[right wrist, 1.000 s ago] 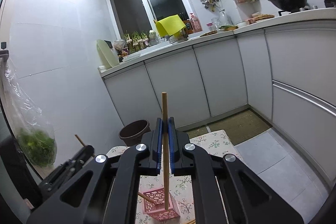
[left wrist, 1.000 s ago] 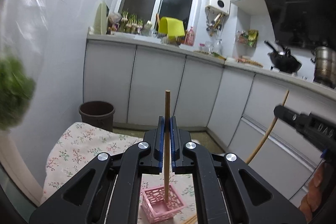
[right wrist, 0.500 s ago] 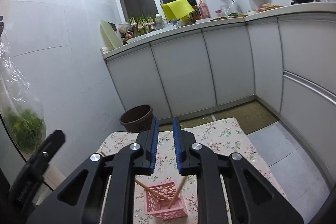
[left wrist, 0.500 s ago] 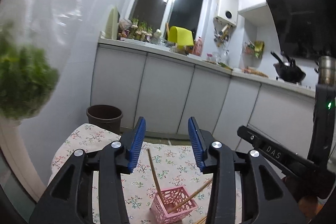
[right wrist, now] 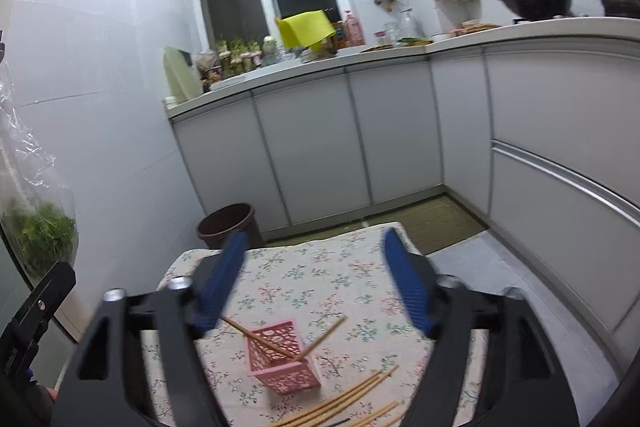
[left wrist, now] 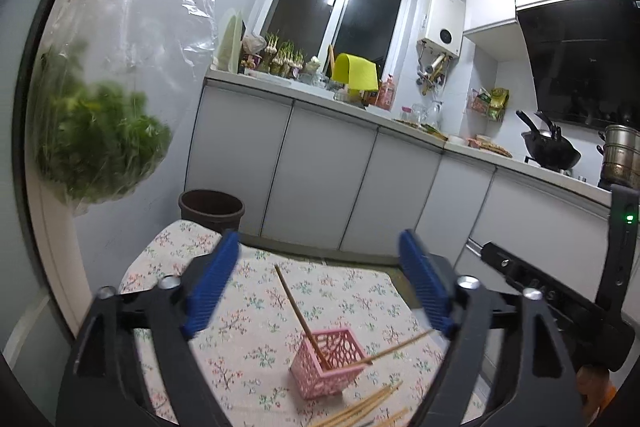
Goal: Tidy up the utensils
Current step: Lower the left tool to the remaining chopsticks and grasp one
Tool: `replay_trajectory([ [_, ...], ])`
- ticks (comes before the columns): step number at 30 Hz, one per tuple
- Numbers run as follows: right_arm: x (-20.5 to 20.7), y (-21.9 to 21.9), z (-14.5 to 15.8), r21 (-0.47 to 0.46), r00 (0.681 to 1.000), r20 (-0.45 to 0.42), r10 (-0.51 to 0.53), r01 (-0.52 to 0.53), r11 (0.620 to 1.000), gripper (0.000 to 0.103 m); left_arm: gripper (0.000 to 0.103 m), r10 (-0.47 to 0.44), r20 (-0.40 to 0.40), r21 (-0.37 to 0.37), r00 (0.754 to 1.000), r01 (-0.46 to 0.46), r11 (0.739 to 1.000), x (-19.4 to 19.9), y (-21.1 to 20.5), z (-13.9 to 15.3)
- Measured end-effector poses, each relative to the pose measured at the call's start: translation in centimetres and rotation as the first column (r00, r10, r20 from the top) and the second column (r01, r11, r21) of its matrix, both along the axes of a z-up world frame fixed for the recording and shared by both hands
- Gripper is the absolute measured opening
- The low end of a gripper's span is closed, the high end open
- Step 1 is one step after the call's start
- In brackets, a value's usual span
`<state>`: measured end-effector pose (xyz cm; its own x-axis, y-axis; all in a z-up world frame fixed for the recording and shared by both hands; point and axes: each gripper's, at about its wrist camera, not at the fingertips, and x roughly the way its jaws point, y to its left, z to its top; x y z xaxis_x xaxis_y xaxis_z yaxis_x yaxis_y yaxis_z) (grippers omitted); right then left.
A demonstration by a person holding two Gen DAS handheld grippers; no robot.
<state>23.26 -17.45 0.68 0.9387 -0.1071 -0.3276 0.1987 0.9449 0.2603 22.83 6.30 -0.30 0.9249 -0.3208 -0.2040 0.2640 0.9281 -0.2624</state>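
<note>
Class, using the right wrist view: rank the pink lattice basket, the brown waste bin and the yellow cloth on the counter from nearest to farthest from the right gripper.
1. Pink lattice basket, on the floral tablecloth just below the open right gripper.
2. Brown waste bin, on the floor past the table, left.
3. Yellow cloth, on the far counter by the window.

Perforated pink plastic basket (left wrist: pixel 328 363), wooden chopsticks (right wrist: pixel 348 401)

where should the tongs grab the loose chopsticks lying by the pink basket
Probably one chopstick at a time, near its far end, which points up and right past the pink basket. They lie flat and fanned on the tablecloth, so come from above, tongs across the stick. The ends nearer the camera run out of view.
</note>
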Motion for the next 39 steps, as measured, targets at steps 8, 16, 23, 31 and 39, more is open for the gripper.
replay_trajectory([
  [8, -5.0, -2.3, -2.2, 0.012, 0.992, -0.085, -0.089, 0.09, 0.996, 0.096, 0.096, -0.035, -0.047, 0.089, 0.998, 0.04, 0.995, -2.3, -1.3, -0.5],
  [16, -8.3, -2.8, -4.2, -0.047, 0.977, -0.152, -0.152, 0.147, 0.988, 0.096, 0.096, -0.039, -0.1, 0.163, 0.994, 0.055, 0.985, -4.3, -3.3, -1.9],
  [23, -10.0, -3.0, -5.2, -0.065, 0.968, -0.187, -0.164, 0.155, 0.986, 0.096, 0.096, -0.057, -0.113, 0.25, 0.992, 0.084, 0.965, -6.1, -5.7, -2.6],
  [31, -12.7, -6.7, -7.5, -0.054, 0.912, -0.302, -0.276, 0.273, 0.96, 0.096, 0.096, -0.241, -0.404, 0.327, 0.883, 0.385, 0.863, -3.8, -9.4, -5.5],
  [39, -13.4, -12.6, -11.8, 0.181, 0.872, -0.431, -0.232, 0.335, 0.925, 0.096, 0.096, -0.321, -0.698, 0.338, 0.64, 0.69, 0.64, -1.0, -15.8, -11.8],
])
